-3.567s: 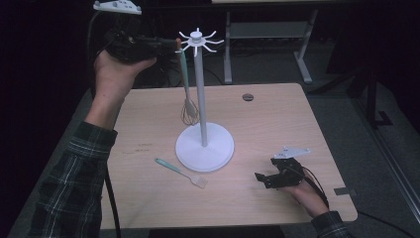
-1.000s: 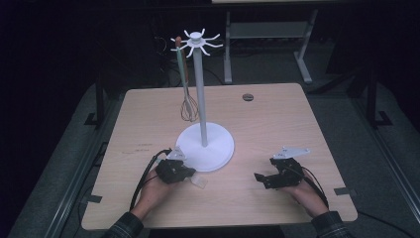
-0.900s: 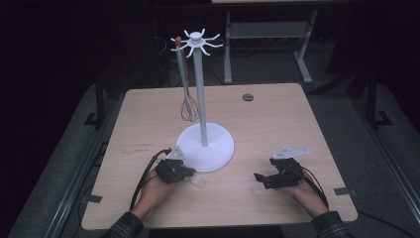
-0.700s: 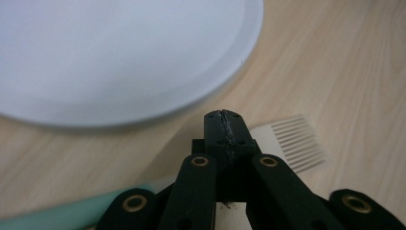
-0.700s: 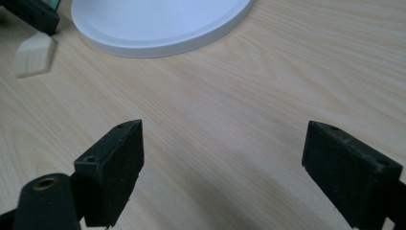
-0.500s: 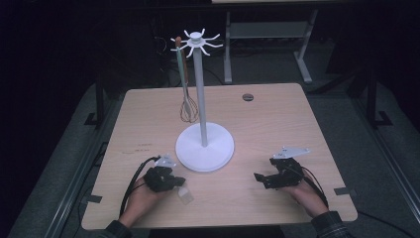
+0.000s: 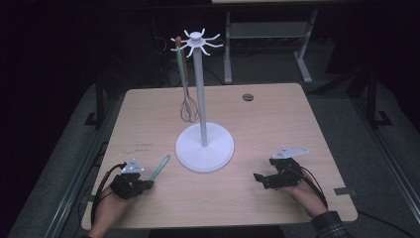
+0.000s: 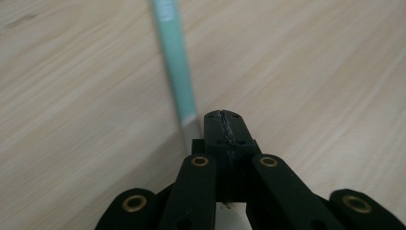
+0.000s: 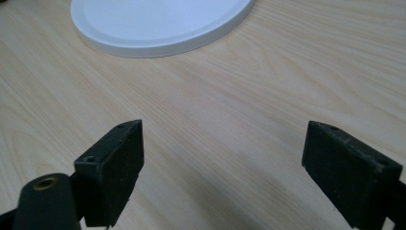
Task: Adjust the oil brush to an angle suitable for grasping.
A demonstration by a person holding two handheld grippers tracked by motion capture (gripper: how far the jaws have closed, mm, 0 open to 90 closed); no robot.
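One slim mint-green spatula (image 7: 159,167) (pale tip) pinched in the closed left gripper (image 7: 146,184).

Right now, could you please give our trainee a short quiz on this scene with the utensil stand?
1. True or false: the left gripper is shut on the green spatula.
2. What hangs from the white utensil stand? A whisk; B ladle; C tongs.
3. How do the right gripper's jaws stand?

Key: 1 true, shut on the spatula's white head end. 2 A, the whisk on a top hook. 3 Wide open, empty, over the wooden table.
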